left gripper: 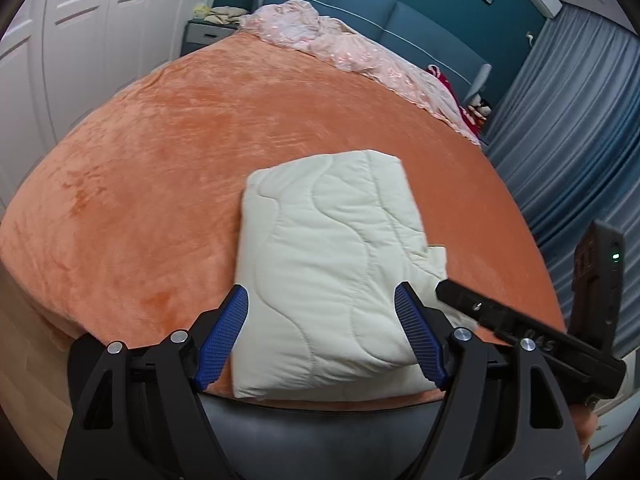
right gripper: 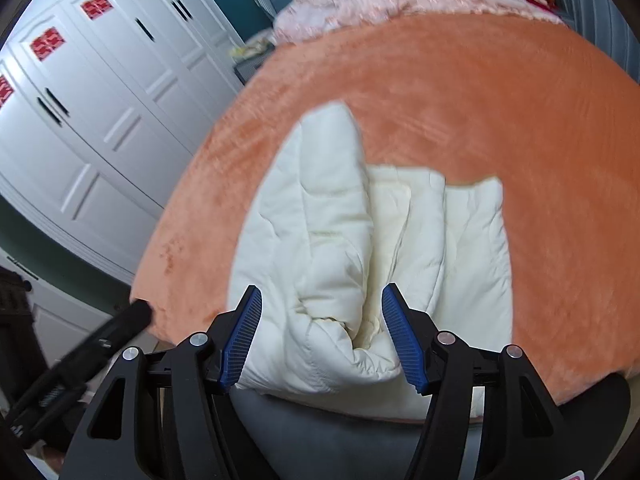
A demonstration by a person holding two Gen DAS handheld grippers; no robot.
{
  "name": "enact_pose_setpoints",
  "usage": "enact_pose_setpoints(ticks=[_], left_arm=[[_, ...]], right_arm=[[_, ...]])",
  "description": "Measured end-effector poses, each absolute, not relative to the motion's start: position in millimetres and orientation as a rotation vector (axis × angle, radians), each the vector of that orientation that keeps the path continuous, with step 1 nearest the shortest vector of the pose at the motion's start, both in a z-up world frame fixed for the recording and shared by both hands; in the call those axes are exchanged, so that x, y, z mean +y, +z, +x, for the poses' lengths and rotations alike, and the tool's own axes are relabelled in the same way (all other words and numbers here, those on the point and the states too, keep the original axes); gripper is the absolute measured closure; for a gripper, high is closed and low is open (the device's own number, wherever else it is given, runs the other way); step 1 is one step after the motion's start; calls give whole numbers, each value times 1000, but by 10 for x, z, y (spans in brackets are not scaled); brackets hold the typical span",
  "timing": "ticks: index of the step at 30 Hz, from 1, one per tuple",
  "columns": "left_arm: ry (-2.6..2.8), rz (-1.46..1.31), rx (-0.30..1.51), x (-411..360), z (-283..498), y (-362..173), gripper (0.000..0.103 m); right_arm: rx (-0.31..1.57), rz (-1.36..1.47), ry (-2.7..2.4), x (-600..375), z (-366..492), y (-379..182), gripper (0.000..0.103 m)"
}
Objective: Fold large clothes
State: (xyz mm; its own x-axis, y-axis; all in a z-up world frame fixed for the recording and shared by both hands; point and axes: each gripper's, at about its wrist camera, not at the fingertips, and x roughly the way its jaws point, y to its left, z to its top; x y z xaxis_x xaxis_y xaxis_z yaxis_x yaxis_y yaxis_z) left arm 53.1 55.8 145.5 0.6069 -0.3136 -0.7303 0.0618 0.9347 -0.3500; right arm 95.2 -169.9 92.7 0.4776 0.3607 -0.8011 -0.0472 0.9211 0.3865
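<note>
We see a cream quilted garment (left gripper: pixel 332 264), folded into a thick bundle, lying on the orange blanket (left gripper: pixel 160 152) of the bed, at the near edge just above the dark footboard (left gripper: pixel 320 420). In the left wrist view the bundle looks like a neat rectangle with wavy stitch lines, and a small flap pokes out on its right side. In the right wrist view (blurry) the same garment (right gripper: pixel 336 240) shows stacked layers, with the fold edges bunched up at the near end.

Left claw (left gripper: pixel 322 336): released, blue pads (left gripper: pixel 222 344) spread wide, nothing between them; it hangs over the near end of the bundle. We cannot tell if the pads touch the fabric.

Right claw (right gripper: pixel 322 334): also released, jaws apart and straddling the bunched near end of the garment, gripping nothing. Its black body shows at the right edge of the left wrist view.

Further back: a crumpled pink quilt (left gripper: pixel 340 44) at the head of the bed, a blue headboard (left gripper: pixel 400 12), white wardrobe doors (right gripper: pixel 100 100) on the left, grey-blue curtains (left gripper: pixel 568 128) on the right.
</note>
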Motion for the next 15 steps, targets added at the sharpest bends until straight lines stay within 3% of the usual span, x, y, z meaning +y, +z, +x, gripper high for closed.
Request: enact_pose_setpoints(ticks=[1, 3, 5, 10, 15], left_arm=[[-214, -293, 894, 584, 512, 1440, 30], [-216, -280, 898, 576, 529, 1435, 30], [-220, -274, 901, 581, 525, 1431, 30], [-254, -251, 922, 460, 554, 1381, 33], [-303, -192, 960, 140, 564, 1231, 35]], right_arm=[[1066, 330, 252, -1684, 920, 896, 43], [1059, 315, 244, -1699, 870, 853, 75], [1030, 362, 270, -1792, 782, 900, 82], [948, 359, 225, -2063, 411, 1067, 84], [1013, 413, 147, -2445, 170, 806, 85]])
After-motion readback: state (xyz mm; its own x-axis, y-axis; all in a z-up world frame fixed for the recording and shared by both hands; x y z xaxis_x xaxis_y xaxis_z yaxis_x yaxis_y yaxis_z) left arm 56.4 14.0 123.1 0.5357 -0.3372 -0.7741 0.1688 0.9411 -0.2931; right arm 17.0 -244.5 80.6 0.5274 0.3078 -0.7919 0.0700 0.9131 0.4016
